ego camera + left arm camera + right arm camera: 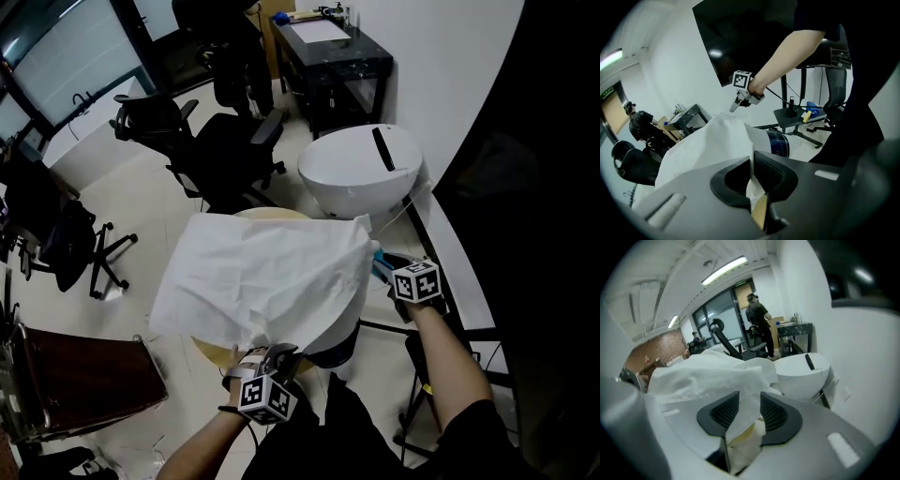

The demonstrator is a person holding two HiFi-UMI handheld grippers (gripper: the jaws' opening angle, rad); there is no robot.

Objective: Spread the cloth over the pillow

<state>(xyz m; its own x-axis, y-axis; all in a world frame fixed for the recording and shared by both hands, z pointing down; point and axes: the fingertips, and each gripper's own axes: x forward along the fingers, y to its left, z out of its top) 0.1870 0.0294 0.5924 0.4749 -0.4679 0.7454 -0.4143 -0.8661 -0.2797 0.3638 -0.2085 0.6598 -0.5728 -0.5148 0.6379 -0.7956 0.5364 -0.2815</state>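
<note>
A white cloth [262, 272] lies draped over a hump on a round wooden table [211, 353]. A dark blue rounded thing [337, 349], which may be the pillow, shows under the cloth's near right edge [779, 143]. The rest is hidden. My left gripper [272, 354] is at the cloth's near edge, shut on a thin fold of cloth [708, 145], which stands pinched between the jaws of my left gripper [752, 168]. My right gripper [380, 262] is at the cloth's right corner. Its jaws stand apart, and the cloth [708, 371] hangs loosely in the gap of my right gripper [750, 408].
A white dome-shaped pod [361, 169] stands just beyond the table. Black office chairs [225, 141] and a black desk [333, 61] stand farther back. A brown cabinet [75, 375] is at the near left. A person [757, 317] stands far off by the desk.
</note>
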